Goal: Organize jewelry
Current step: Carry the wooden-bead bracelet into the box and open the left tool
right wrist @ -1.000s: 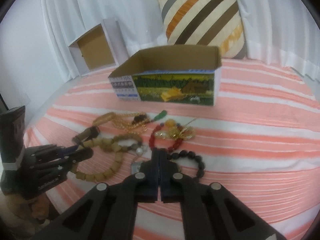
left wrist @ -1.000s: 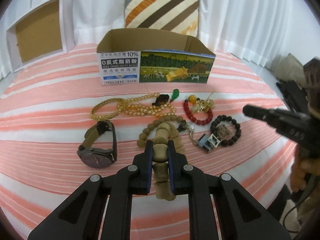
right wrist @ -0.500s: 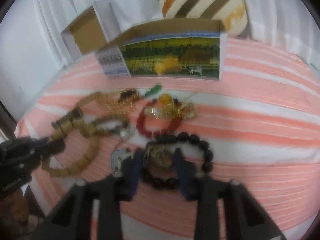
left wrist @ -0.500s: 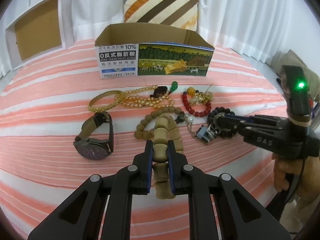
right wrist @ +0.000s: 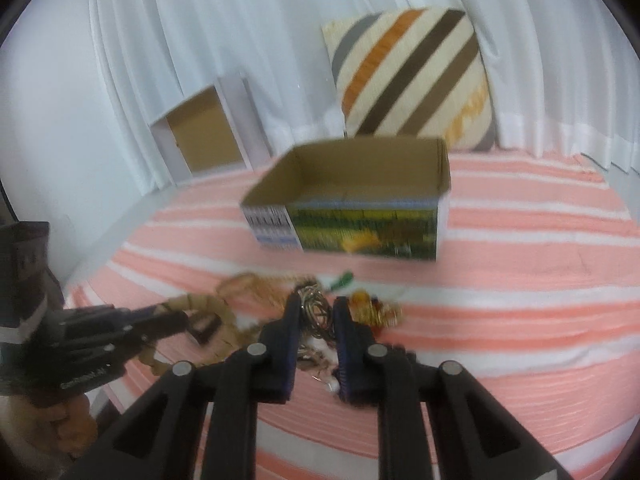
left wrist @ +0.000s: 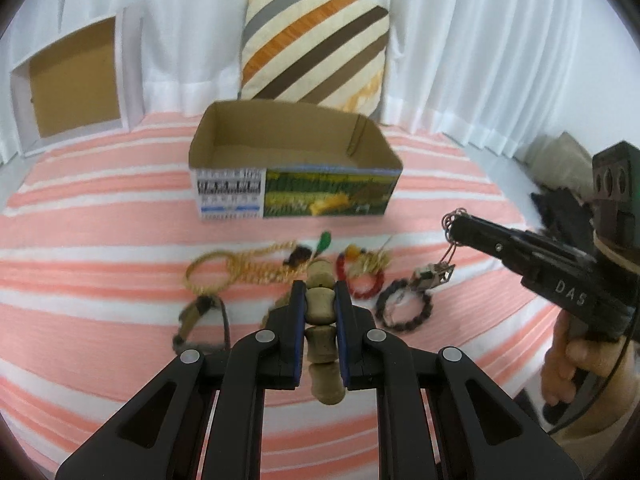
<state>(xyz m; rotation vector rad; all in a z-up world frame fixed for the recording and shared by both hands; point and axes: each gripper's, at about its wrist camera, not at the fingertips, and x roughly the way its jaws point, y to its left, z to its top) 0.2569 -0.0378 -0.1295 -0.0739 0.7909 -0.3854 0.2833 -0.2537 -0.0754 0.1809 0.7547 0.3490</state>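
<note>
My left gripper is shut on a wooden bead bracelet and holds it lifted above the striped bed. My right gripper is shut on a thin wire chain with a small charm; in the left wrist view the chain hangs from its tip with the charm dangling. On the bed lie a gold bangle and chain, a red bead bracelet, a black bead bracelet and a watch. An open cardboard box stands behind them.
A striped pillow leans on the white curtain behind the box. A white-framed open box stands at the back left. The bed's edge runs close on the right, with dark items beyond it.
Both grippers have risen. The left lifted the wooden bracelet off the bed. The right closed on the wire chain by the black bracelet and lifted it.
</note>
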